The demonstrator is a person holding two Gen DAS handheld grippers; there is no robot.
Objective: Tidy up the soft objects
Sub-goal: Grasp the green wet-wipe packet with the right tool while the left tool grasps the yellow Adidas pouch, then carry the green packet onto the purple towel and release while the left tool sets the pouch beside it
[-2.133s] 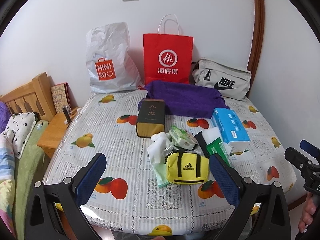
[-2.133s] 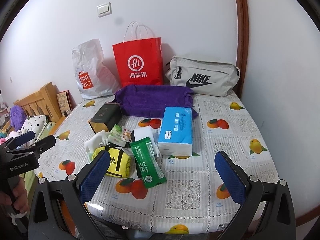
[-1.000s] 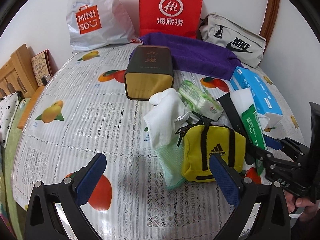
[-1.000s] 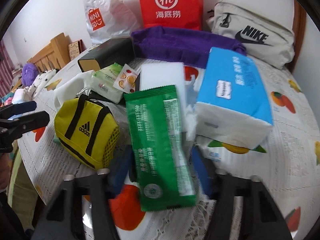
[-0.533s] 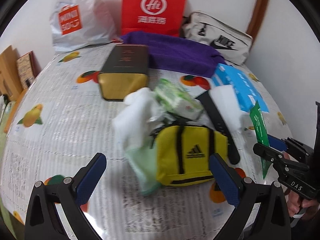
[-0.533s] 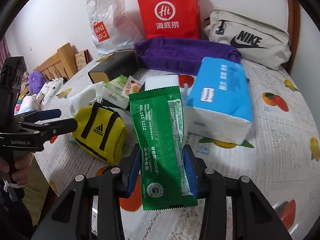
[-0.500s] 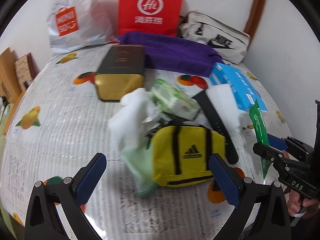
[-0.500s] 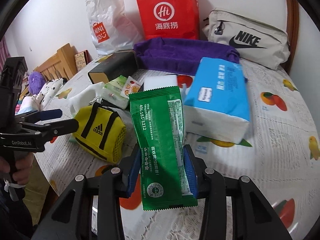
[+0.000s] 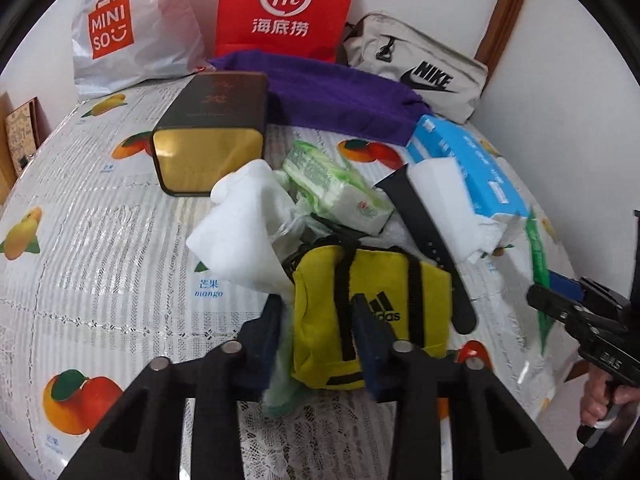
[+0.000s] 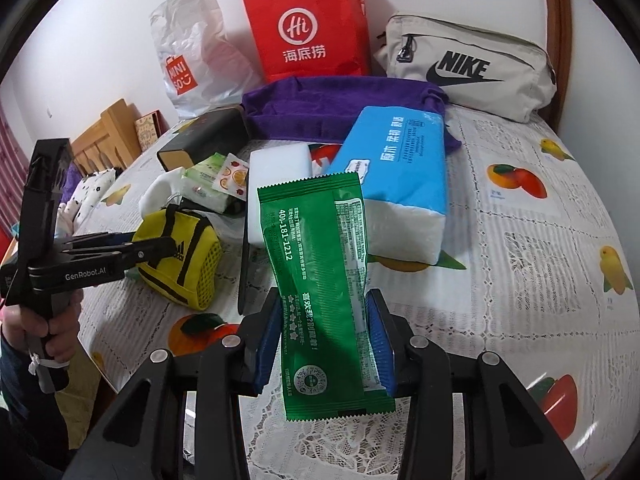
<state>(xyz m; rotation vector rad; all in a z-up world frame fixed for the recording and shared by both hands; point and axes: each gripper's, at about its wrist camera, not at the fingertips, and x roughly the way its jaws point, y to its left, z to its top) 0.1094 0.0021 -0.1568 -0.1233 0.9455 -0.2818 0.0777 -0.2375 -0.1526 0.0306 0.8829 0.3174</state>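
Right gripper (image 10: 324,338): we record its jaws drawn in on the flat green foil sachet (image 10: 320,276), pads against both long edges, the sachet raised clear of the desk (image 10: 540,240) and standing up in front of the camera. This is the one item we can count as picked.

Left gripper (image 9: 316,328): its jaws have just been closing and now stand narrow about the left end of the small yellow fabric pouch with black straps (image 9: 368,312). The pouch lies on the desk between the blue pads; we judge the grip as made, though not yet a lift.

Still loose in the heap beside the pouch:
- white crumpled cloth (image 9: 244,224), touching the pouch's far-left corner;
- pale green cloth (image 9: 282,384), partly under the pouch;
- green-and-white soft tissue pack (image 9: 340,188), just behind;
- white foam block (image 9: 440,184), leaning on the blue plastic-wrapped tissue pack (image 9: 464,160);
- black strap (image 9: 424,224), lying between pouch and block.

Further out: dark rectangular tin with gold end (image 9: 208,136), folded purple towel (image 9: 332,88), red paper carrier bag (image 9: 288,4), white plastic shopping bag (image 9: 132,24) and beige zipped waist bag (image 9: 416,68) against the wall.

Progress, in our judgement: early. Two items are in the jaws, none shows as put away, and which container is meant for them we cannot tell. The whole heap remains to be sorted.
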